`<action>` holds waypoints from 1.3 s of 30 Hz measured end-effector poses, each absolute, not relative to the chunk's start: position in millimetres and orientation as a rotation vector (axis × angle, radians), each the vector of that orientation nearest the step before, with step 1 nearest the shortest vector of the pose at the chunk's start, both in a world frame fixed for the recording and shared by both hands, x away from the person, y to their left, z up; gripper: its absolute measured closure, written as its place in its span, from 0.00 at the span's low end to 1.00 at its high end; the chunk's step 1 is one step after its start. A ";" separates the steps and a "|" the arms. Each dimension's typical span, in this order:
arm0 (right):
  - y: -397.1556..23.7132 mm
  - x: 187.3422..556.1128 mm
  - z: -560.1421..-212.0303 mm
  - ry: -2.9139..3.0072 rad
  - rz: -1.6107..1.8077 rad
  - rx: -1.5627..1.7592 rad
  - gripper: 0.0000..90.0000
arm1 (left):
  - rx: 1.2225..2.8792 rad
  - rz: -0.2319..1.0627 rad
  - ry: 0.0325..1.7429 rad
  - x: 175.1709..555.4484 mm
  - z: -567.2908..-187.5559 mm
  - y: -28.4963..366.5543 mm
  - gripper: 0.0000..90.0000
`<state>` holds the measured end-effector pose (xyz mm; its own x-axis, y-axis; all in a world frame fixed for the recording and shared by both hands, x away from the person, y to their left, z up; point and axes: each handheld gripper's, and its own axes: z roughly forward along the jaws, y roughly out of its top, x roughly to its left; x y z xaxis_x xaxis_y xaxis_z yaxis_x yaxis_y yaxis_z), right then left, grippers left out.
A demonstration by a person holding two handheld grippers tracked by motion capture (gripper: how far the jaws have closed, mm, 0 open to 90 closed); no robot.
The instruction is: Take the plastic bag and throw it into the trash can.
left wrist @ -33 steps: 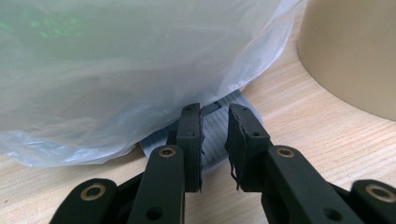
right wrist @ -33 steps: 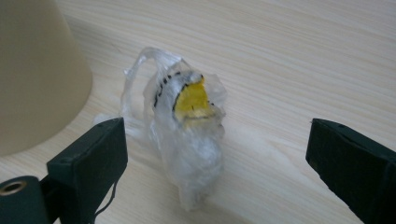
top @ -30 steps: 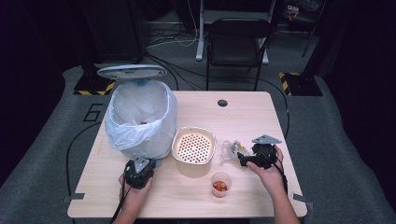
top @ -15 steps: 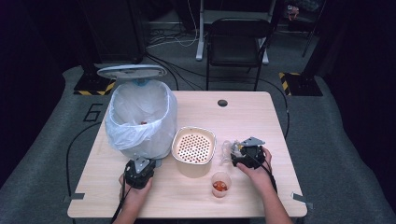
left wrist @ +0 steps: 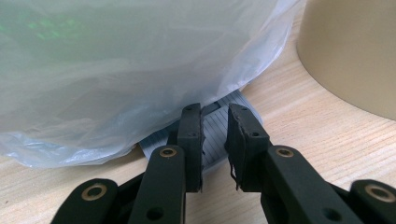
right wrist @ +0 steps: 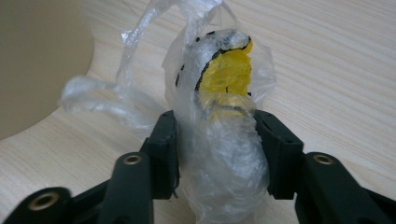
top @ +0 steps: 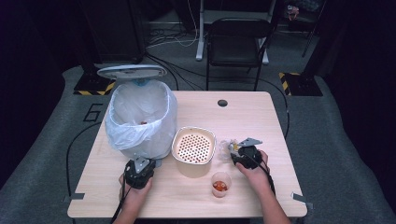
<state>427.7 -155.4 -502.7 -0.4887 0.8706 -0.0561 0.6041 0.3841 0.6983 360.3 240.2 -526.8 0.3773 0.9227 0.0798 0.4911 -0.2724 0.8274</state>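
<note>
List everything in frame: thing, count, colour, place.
Plastic wrapper: 1, clear with yellow and black inside, right of the colander, between the right gripper's jaws.
Bin: 1, white liner, lid up, table's left.
Bin pedal: 1, grey, at the bin's base.
Colander: 1, beige, table centre.
Cup: 1, clear, red bits inside, near edge.
Table: 1, light wood.
Chair: 1, black, behind table.
Left gripper: 1, black, shut on the pedal.
Right gripper: 1, black, jaws just closing onto the wrapper.

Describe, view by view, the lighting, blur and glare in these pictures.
High view: the table is brightly lit, the room around it dark, the picture soft. Left gripper view: the left gripper is sharp, the bin bag close and hazy with a faint green tint. Right gripper view: the crumpled wrapper glints in the right gripper; the beige colander is blurred.
</note>
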 end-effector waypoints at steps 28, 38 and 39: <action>-176.3 419.1 -473.3 2.227 0.968 1.327 0.72 | 1.900 0.747 1.221 360.3 -526.9 239.5 0.85; -178.1 420.5 -435.5 2.218 1.013 1.299 0.73 | 1.900 0.749 1.220 360.4 -527.0 239.6 0.85; -178.1 420.4 -430.9 2.219 1.016 1.294 0.73 | 1.901 0.747 1.220 360.4 -526.9 239.6 0.85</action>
<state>420.4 -178.1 -430.9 -0.5053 0.8622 0.0349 0.5899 0.3156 0.7433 360.4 239.6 -526.9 0.3766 0.9231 0.0780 0.4891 -0.2696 0.8295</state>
